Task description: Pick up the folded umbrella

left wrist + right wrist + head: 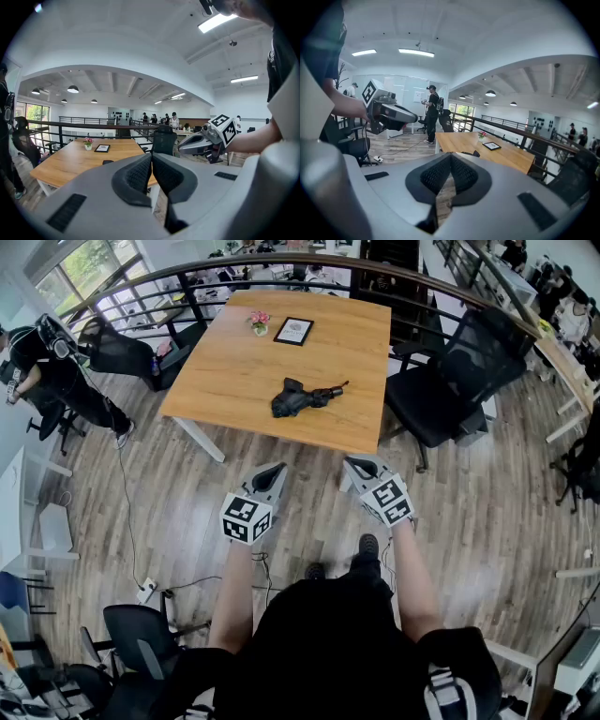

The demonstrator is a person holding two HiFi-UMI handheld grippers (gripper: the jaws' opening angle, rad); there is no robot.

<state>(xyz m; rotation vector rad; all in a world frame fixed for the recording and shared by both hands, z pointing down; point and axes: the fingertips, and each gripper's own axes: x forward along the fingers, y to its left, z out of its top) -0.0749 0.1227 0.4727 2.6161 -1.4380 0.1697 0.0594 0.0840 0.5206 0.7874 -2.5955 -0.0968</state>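
The black folded umbrella (305, 397) lies on the wooden table (234, 381), near its front edge. My two grippers hang side by side in the air in front of the table, short of its edge and apart from the umbrella. The left gripper (272, 470) is shut with nothing in it. The right gripper (361, 465) is likewise shut and holds nothing. In the left gripper view the pads (140, 173) meet, and the umbrella (108, 162) shows as a small dark shape on the table. In the right gripper view only a bit of the umbrella (471, 153) peeks above the closed jaws.
A small flower pot (260, 322) and a framed picture (293, 330) stand at the table's far side. A black office chair (459, 381) sits at the table's right, and another chair (122, 352) at its left. A railing (187, 277) runs behind. A person (56, 371) stands at far left.
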